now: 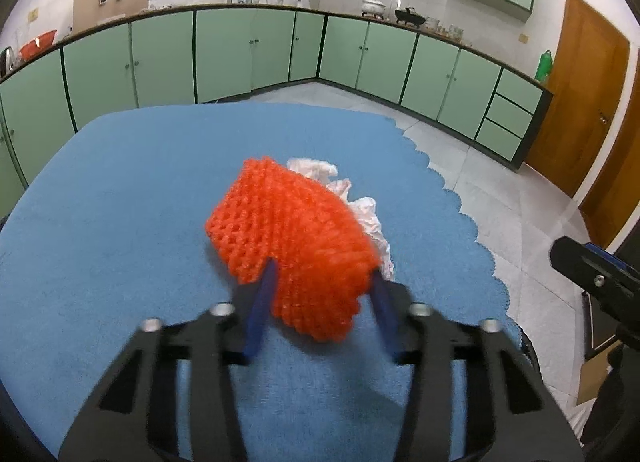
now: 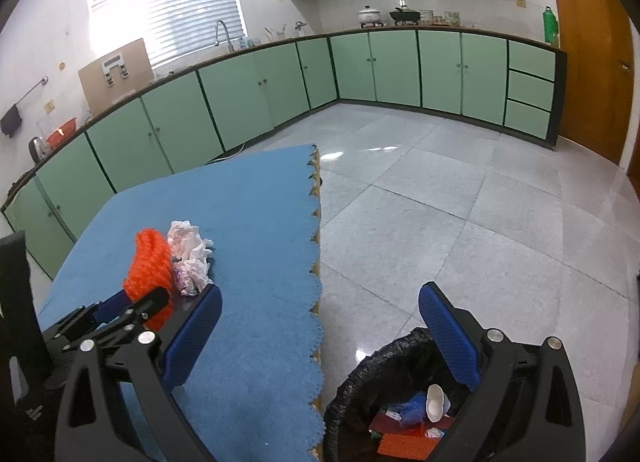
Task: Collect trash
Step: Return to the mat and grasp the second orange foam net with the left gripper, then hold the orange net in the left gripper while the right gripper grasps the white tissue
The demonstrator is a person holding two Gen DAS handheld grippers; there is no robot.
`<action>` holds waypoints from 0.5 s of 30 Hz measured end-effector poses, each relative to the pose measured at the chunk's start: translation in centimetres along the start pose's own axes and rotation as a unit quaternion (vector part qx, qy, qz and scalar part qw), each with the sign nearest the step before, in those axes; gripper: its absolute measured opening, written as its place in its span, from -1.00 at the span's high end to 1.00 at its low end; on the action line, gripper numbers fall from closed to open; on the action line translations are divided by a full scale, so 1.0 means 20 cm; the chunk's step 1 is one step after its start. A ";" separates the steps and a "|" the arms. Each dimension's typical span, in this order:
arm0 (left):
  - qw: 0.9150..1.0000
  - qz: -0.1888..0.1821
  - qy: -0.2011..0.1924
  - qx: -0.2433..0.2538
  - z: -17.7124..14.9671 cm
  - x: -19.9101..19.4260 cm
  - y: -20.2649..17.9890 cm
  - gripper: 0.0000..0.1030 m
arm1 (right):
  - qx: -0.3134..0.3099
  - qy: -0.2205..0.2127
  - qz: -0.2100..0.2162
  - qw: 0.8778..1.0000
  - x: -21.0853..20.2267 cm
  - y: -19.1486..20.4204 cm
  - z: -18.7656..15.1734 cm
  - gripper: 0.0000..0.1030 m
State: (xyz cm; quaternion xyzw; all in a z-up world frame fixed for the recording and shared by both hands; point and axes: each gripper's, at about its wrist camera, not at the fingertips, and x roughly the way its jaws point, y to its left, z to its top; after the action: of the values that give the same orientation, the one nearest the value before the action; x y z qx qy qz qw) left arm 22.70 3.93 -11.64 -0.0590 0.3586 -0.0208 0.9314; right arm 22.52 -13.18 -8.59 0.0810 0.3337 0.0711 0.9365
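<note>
We have the left gripper point(image 1: 324, 274) closed on the near edge of the orange foam net point(image 1: 288, 238), its blue pads pinching the mesh from both sides so it can be lifted off the blue mat point(image 1: 120, 190). The net looks blurred, so whether it has fully left the mat we cannot say. Just behind it lies the crumpled tissue point(image 1: 360, 206), touching or nearly so — next in line, we judge. Our right gripper point(image 2: 320, 330) hangs wide open and empty above the black-lined trash bin point(image 2: 360, 386) on the floor beside the table — the drop point.
</note>
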 end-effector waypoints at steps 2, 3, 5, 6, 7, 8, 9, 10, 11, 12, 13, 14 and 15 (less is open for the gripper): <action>1.000 -0.004 -0.005 -0.004 0.00 -0.02 0.02 0.50 | -0.004 0.000 0.006 1.000 0.01 0.01 0.01 -0.88; 1.000 -0.004 -0.007 -0.007 0.01 -0.02 0.03 0.52 | -0.008 0.000 0.010 1.000 0.01 0.03 0.01 -0.88; 1.000 0.001 -0.015 -0.015 0.01 -0.05 0.06 0.55 | -0.014 0.000 0.017 1.000 0.03 0.07 0.02 -0.88; 1.000 0.003 -0.017 -0.019 0.02 -0.06 0.08 0.56 | -0.018 0.000 0.021 1.000 0.04 0.09 0.02 -0.88; 1.000 0.006 -0.021 -0.023 0.02 -0.07 0.10 0.57 | -0.023 0.001 0.026 0.999 0.05 0.12 0.03 -0.88; 0.999 0.009 -0.023 -0.025 0.02 -0.08 0.11 0.57 | -0.027 0.003 0.030 0.999 0.06 0.14 0.03 -0.87; 0.999 0.013 -0.027 -0.027 0.03 -0.09 0.13 0.58 | -0.031 0.004 0.034 0.999 0.08 0.16 0.04 -0.87; 0.999 0.018 -0.031 -0.030 0.03 -0.10 0.15 0.58 | -0.033 0.006 0.038 0.999 0.10 0.18 0.04 -0.87; 0.999 0.022 -0.033 -0.031 0.04 -0.11 0.16 0.58 | -0.037 0.006 0.043 0.998 0.12 0.21 0.05 -0.85; 0.998 0.026 -0.037 -0.033 0.04 -0.12 0.18 0.58 | -0.040 0.007 0.045 0.998 0.13 0.23 0.05 -0.83; 0.998 0.031 -0.041 -0.035 0.05 -0.13 0.20 0.59 | -0.044 0.009 0.048 0.998 0.15 0.26 0.06 -0.82; 0.998 0.033 -0.044 -0.036 0.05 -0.14 0.21 0.59 | -0.048 0.009 0.051 0.997 0.18 0.28 0.06 -0.81; 0.997 0.038 -0.048 -0.036 0.06 -0.15 0.23 0.59 | -0.051 0.010 0.053 0.997 0.19 0.31 0.07 -0.80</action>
State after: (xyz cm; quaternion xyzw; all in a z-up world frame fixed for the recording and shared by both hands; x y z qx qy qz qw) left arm 21.28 8.76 -9.45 -0.0802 0.3161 0.0304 0.9449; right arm 25.80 -6.63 -8.70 0.0499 0.3341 0.1381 0.9310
